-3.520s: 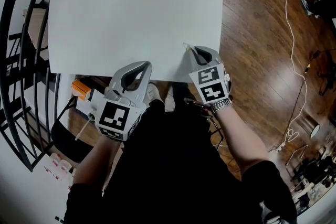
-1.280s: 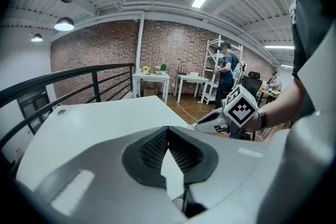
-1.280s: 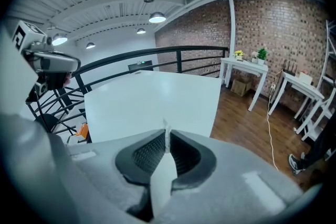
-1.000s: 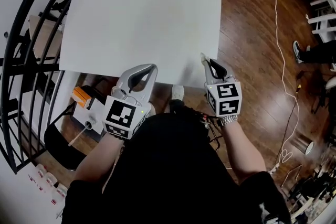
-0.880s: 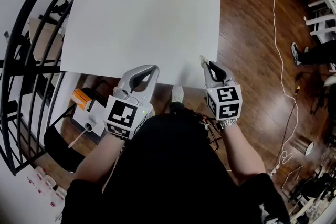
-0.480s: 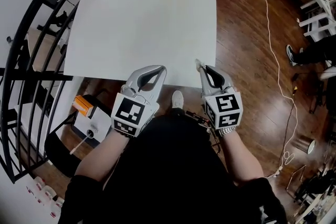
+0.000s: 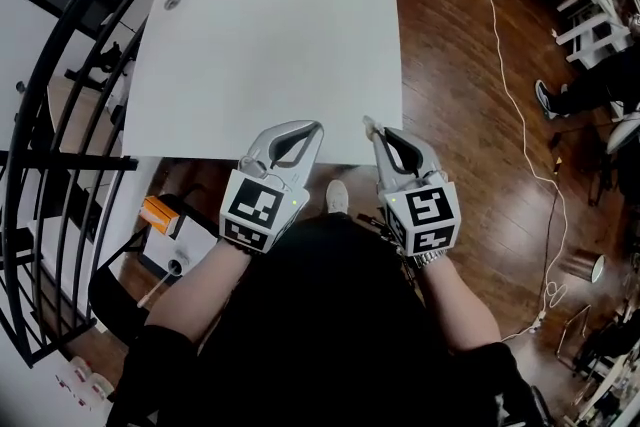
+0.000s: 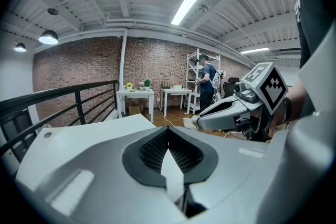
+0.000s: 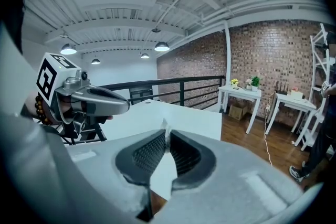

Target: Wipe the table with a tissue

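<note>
The white table [image 7: 270,55] lies ahead of me, its top bare. My right gripper [image 7: 372,129] hovers at the table's near edge, right of the middle, shut on a small scrap of white tissue [image 7: 367,123]. That tissue [image 9: 166,126] pokes up between the closed pads in the right gripper view. My left gripper [image 7: 317,127] is held beside it at the same edge, shut, with nothing seen between its jaws. In the left gripper view the right gripper [image 8: 195,122] appears close by, the tissue [image 8: 188,122] at its tip.
A black curved railing [image 7: 40,115] runs along the table's left side. An orange and white box [image 7: 165,220] sits on the floor below the table. A white cable [image 7: 535,115] trails over the wooden floor at right. Small white tables [image 8: 137,94] and a person [image 8: 206,81] stand far off.
Both grippers have drawn closer together at the table's near edge, the left one shifting right. The right gripper has left the table's front right corner, still shut on the tissue.
</note>
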`<state>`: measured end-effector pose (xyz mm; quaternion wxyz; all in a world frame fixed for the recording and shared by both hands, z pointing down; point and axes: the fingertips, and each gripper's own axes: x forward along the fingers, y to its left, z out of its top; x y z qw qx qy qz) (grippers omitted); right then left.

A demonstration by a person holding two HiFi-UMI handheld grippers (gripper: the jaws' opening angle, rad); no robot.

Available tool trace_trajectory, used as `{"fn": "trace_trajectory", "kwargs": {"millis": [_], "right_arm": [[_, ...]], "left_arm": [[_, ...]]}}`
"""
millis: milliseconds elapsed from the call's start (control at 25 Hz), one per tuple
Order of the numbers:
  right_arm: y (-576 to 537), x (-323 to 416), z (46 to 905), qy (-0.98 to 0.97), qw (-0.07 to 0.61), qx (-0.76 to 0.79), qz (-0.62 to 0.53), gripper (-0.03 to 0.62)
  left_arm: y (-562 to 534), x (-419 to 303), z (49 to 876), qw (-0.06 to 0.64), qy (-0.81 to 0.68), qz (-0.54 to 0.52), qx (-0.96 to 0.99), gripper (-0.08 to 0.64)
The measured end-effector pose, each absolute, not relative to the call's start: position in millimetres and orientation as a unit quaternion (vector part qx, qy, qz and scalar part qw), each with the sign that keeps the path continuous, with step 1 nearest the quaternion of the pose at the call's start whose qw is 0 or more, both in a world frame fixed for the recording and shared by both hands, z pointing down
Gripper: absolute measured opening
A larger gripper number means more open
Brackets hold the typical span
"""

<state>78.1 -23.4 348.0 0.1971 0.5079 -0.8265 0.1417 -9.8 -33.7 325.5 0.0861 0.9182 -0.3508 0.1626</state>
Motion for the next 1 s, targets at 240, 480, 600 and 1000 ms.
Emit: {"fn": "trace_trajectory", "kwargs": {"millis": [240, 480, 600, 1000], "right_arm": [[-19, 82, 344, -0.826, 0.192, 0.511, 0.14, 0.02], [-22, 81, 344, -0.827, 0.195, 0.509, 0.137, 0.018], [-24, 83, 343, -0.827, 0.197, 0.509, 0.135, 0.018], [-27, 79, 345, -0.827, 0.201, 0.508, 0.133, 0.018]], "left_arm": [[-38, -6, 324, 0.08, -0.353, 0.164, 0.917, 0.017], [-46, -7, 324, 0.086, -0.358, 0.165, 0.915, 0.017], [-51, -8, 323, 0.084, -0.363, 0.167, 0.913, 0.017], [-56, -12, 325, 0.089, -0.365, 0.171, 0.911, 0.017]]}}
